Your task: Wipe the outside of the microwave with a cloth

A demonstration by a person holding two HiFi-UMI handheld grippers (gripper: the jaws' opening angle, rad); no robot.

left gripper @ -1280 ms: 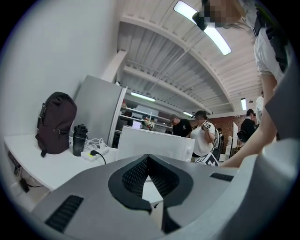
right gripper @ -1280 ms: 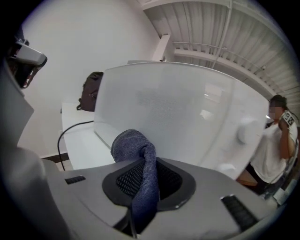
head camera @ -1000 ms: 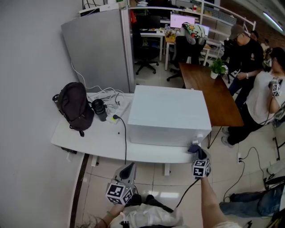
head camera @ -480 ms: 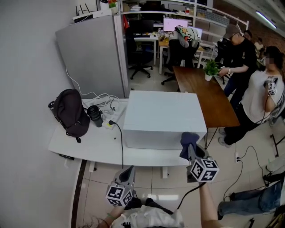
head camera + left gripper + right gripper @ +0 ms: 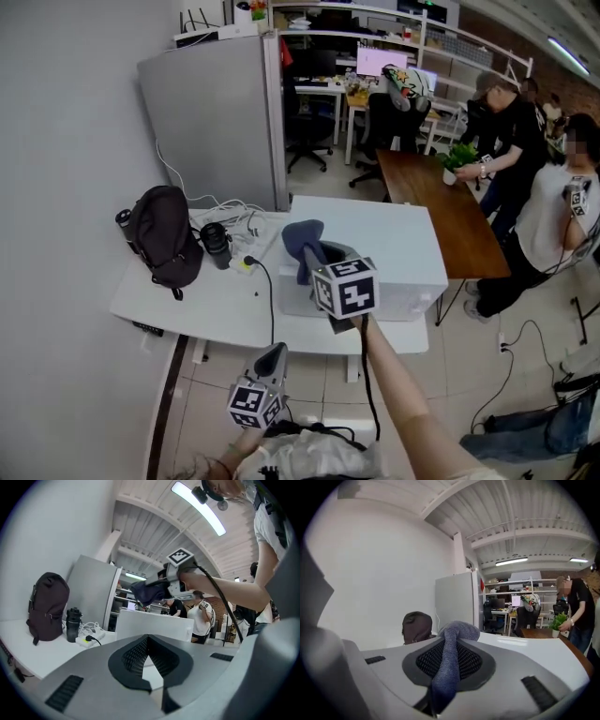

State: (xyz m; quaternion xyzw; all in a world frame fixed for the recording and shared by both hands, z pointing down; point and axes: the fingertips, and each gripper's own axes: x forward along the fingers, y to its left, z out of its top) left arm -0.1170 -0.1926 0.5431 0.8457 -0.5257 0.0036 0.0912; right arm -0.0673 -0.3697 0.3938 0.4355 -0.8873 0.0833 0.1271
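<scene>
Blue-grey cloth (image 5: 302, 240) is up in the air, clamped tight in the right gripper's (image 5: 317, 255) fingers (image 5: 487, 665), hovering over the left side of the white microwave (image 5: 398, 246) on the worktop (image 5: 202, 292). Left gripper (image 5: 273, 356) hangs low, near the person, fingers (image 5: 93, 677) together, nothing between them.

The right gripper (image 5: 322, 255) with the blue cloth (image 5: 302, 239) has moved from the front right corner of the microwave (image 5: 398, 246) up and to the left.
</scene>
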